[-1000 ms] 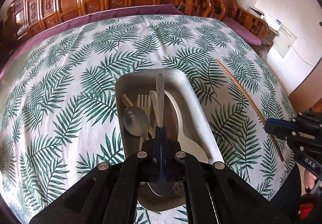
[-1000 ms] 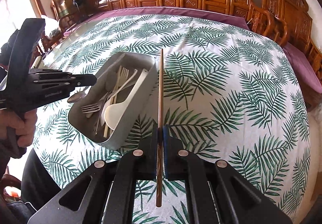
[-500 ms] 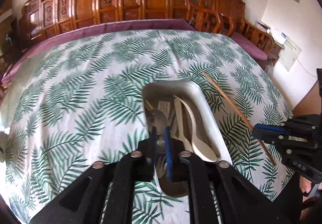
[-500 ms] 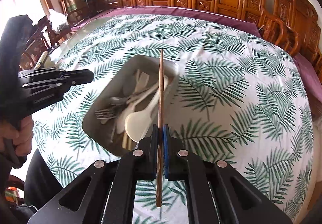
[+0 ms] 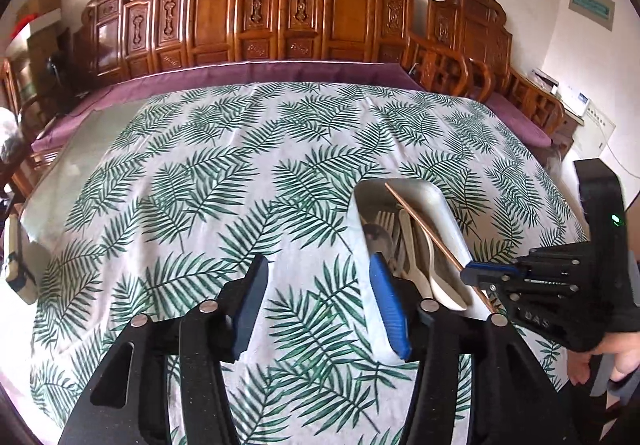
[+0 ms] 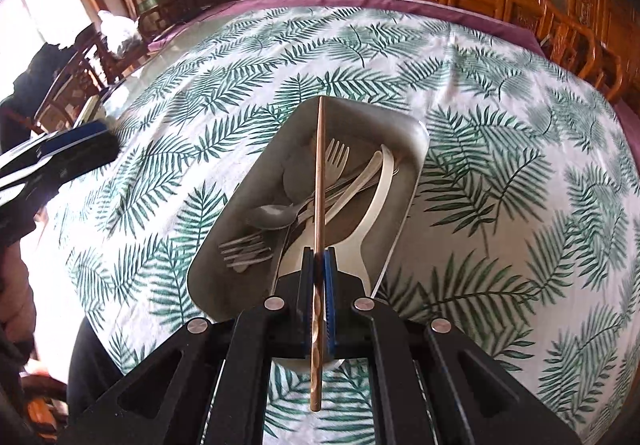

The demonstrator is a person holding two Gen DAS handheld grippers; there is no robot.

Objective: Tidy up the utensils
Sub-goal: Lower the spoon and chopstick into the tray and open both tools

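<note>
A grey metal tray (image 6: 412,149) on the leaf-print tablecloth holds forks, a metal spoon (image 6: 272,215) and white plastic spoons (image 6: 372,205). My right gripper (image 6: 319,265) is shut on a brown chopstick (image 6: 319,173) and holds it above the tray, pointing along its length. In the left wrist view the right gripper (image 5: 470,271) and the chopstick (image 5: 424,223) are over the tray (image 5: 444,213). My left gripper (image 5: 316,285) is open and empty, left of the tray above the cloth.
The table (image 5: 240,165) is wide, with a purple cloth edge at the far side. Carved wooden chairs (image 5: 280,17) line the far and right sides. A small pale object (image 5: 16,265) lies at the table's left edge.
My left gripper has let the metal spoon go into the tray, opened and moved left. My right gripper has carried the chopstick from beside the tray to above it.
</note>
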